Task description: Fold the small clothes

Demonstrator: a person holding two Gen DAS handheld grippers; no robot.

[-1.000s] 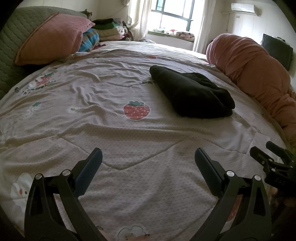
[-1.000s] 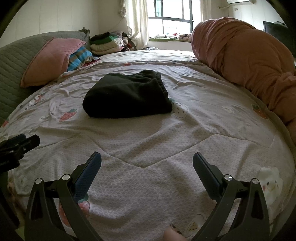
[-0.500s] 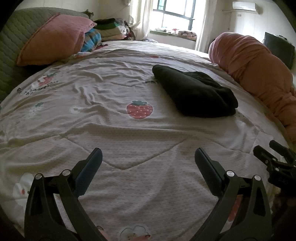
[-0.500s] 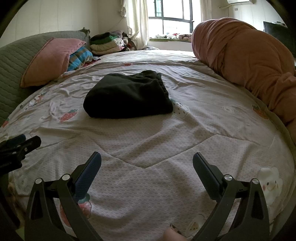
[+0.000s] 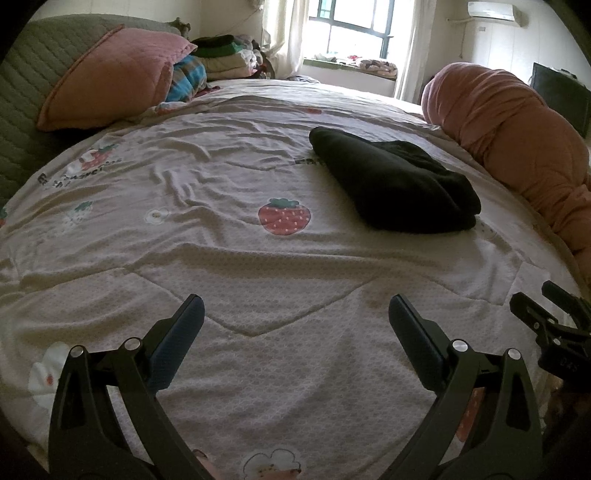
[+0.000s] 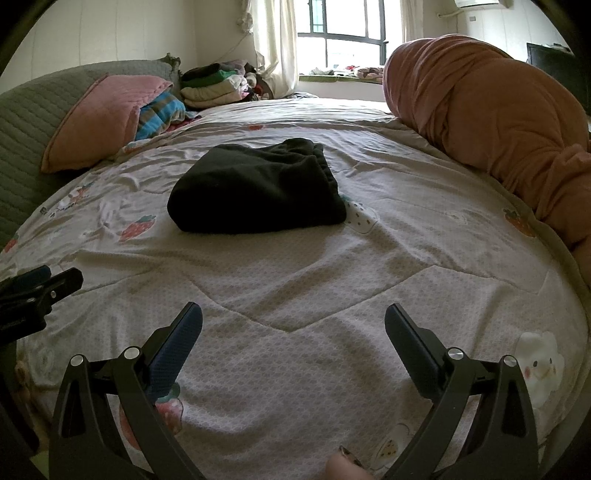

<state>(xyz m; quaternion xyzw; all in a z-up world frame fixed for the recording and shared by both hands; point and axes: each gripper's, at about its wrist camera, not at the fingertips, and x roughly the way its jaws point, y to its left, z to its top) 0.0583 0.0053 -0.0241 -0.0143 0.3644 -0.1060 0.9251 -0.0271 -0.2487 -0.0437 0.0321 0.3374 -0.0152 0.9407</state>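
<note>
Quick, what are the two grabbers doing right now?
Left gripper: jaws open, holding nothing.
Right gripper: jaws open, holding nothing.

The folded cloth (image 6: 255, 192) was black. The blanket (image 5: 221, 258) was pale pink with red strawberries (image 5: 284, 218). The pillow (image 5: 110, 74) was pink. The big bundle (image 6: 480, 110) was orange-pink. The headboard (image 5: 22, 92) was grey-green.

A bed (image 5: 229, 258) filled the room, spread with a pale strawberry-print quilt (image 6: 332, 266). A grey padded headboard (image 5: 26, 103) backed a pink pillow (image 5: 110, 74). Daylight came through a curtained window (image 6: 343, 37) in the far wall, and an air conditioner (image 5: 493, 10) hung high on the cream wall (image 6: 110, 33).
</note>
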